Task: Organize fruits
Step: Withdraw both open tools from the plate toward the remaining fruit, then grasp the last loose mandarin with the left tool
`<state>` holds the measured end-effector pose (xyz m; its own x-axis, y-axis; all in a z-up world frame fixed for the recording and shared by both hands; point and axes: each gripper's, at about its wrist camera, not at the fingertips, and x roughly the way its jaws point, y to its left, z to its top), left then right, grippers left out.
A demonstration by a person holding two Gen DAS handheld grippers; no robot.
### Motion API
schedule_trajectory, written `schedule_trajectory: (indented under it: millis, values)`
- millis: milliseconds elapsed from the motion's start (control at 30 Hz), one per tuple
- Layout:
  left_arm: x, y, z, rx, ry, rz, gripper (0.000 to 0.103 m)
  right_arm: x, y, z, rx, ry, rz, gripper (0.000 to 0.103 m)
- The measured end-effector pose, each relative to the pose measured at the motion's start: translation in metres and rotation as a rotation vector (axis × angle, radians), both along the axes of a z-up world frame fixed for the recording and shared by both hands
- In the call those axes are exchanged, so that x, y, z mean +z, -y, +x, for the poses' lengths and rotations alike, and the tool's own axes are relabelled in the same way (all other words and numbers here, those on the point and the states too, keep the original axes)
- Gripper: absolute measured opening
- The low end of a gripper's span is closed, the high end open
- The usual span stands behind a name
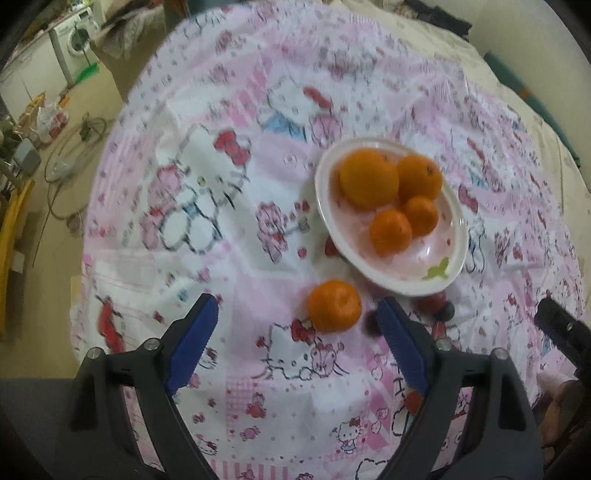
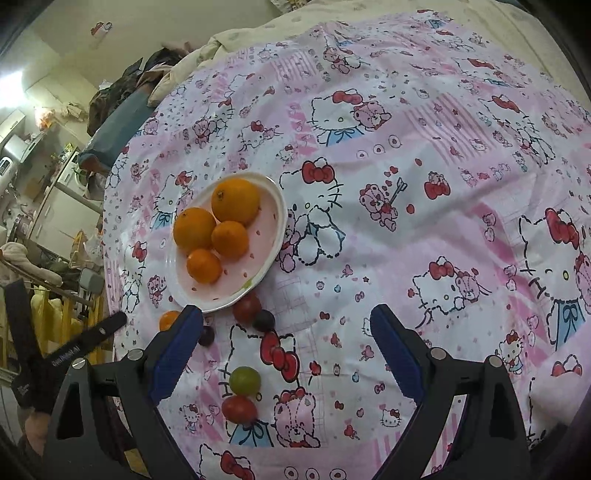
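Note:
A white plate [image 1: 454,218] [image 2: 275,206] on a pink cartoon-cat cloth holds several oranges [image 1: 369,177] [image 2: 234,199]. One loose orange [image 1: 334,305] [image 2: 169,319] lies on the cloth just in front of the plate. My left gripper [image 1: 297,306] is open and empty, the loose orange just right of its middle. My right gripper [image 2: 286,319] is open and empty. Small fruits lie on the cloth near it: a dark red one [image 2: 246,306], two dark purple ones [image 2: 263,319] [image 2: 206,335], a green one [image 2: 244,380] and a red one [image 2: 239,408].
The cloth covers a bed with a cream blanket [image 2: 236,33] at its far end. The bed's left edge drops to a cluttered floor with a washing machine [image 1: 75,40]. The other gripper shows at the right edge of the left view [image 1: 561,328] and at the left of the right view [image 2: 88,339].

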<state>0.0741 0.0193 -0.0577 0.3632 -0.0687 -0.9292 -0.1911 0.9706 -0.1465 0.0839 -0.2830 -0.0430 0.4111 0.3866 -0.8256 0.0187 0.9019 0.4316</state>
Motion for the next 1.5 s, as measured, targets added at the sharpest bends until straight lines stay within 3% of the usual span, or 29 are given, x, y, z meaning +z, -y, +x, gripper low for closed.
schedule_trajectory:
  millis: [433, 533, 800, 867, 1267, 1400, 1500]
  values:
    - [-0.039, 0.018, 0.021, 0.015, -0.101, -0.031, 0.084, -0.008, 0.005, 0.008, -0.027, -0.031, 0.050, 0.094]
    - [-0.047, 0.018, 0.025, 0.024, -0.127, -0.042, 0.071, -0.009, 0.008, 0.009, -0.032, -0.033, 0.058, 0.094]
    - [-0.054, 0.032, 0.033, -0.010, -0.135, 0.010, 0.051, -0.011, 0.012, 0.010, -0.036, -0.042, 0.060, 0.094]
    - [-0.055, 0.037, 0.033, -0.035, -0.137, 0.001, 0.039, -0.012, 0.012, 0.010, -0.037, -0.042, 0.058, 0.094]
    - [-0.036, 0.030, 0.022, -0.045, -0.117, -0.009, 0.038, -0.014, 0.008, 0.010, -0.022, -0.049, 0.040, 0.094]
    - [-0.015, 0.020, 0.012, -0.017, -0.082, -0.032, 0.038, -0.015, -0.007, 0.010, 0.047, -0.044, -0.069, 0.092]
    - [-0.004, 0.012, 0.009, 0.005, -0.056, -0.038, 0.038, -0.022, -0.023, 0.016, 0.139, -0.068, -0.106, 0.075]
